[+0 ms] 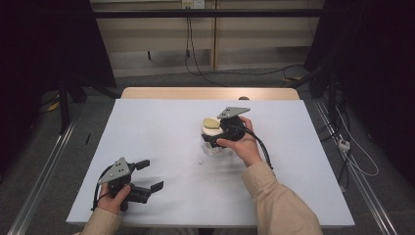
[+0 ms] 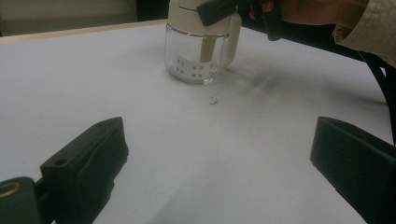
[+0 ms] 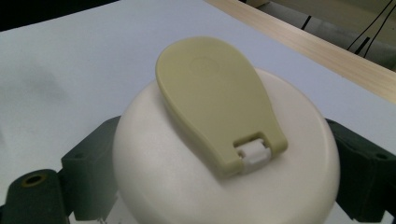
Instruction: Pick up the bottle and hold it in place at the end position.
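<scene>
While the person's left hand [image 1: 113, 197] is resting near the table's front edge at about 7 o'clock in the high view, the left gripper [image 1: 149, 175] it is holding is lying low over the white table [image 1: 161, 127] with its 2 jaws spread wide and gripping nothing. From the left gripper view, those jaws are rising at 7 and 4 o'clock, with bare tabletop between them and a small dark speck [image 2: 213, 99] lying farther out.

Beyond the speck, near the table's middle, a glass jar [image 2: 189, 58] is standing upright, its clear body showing a cream-coloured part inside and a cream lid [image 3: 224, 163] sitting on top. A cream handle [image 2: 231, 44] is running down the jar's side.

Farther on, the right gripper [image 1: 215, 133] is closing its 2 jaws around the lid, 1 jaw pressing each side at 9 and 3 o'clock in the right gripper view. An olive flip tab [image 3: 217, 100] is lying flat across the lid, hinged at its near end. The right hand [image 1: 242, 142] is coming in from 5 o'clock.
</scene>
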Demonstrator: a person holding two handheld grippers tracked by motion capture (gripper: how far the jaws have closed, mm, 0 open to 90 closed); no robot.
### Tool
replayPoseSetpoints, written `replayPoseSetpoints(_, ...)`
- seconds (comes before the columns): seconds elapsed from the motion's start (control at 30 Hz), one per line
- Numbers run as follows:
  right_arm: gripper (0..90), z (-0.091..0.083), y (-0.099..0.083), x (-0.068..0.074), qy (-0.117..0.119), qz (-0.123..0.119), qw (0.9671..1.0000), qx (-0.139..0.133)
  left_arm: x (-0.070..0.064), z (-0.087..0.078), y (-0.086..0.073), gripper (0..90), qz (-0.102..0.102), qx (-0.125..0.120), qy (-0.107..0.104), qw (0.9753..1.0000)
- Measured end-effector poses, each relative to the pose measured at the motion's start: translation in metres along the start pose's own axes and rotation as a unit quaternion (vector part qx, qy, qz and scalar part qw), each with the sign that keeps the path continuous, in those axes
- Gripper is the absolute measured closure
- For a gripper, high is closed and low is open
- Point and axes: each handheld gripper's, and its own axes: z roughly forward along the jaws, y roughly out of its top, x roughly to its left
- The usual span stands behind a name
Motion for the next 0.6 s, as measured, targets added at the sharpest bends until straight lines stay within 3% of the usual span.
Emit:
replayPoseSetpoints(0.27, 9.1, -0.003, 0.001, 0.000, 0.003, 0.023, 0.9997, -0.009, 0.000, 0.000, 0.000, 3.5, 0.000, 0.002, 0.000, 1.0000)
replayPoseSetpoints(0.6, 10.4, -0.021, 0.001, -0.001, -0.001, 0.034, 0.9991, -0.024, -0.001, 0.001, 0.000, 3.5, 0.003, 0.004, -0.001, 1.0000)
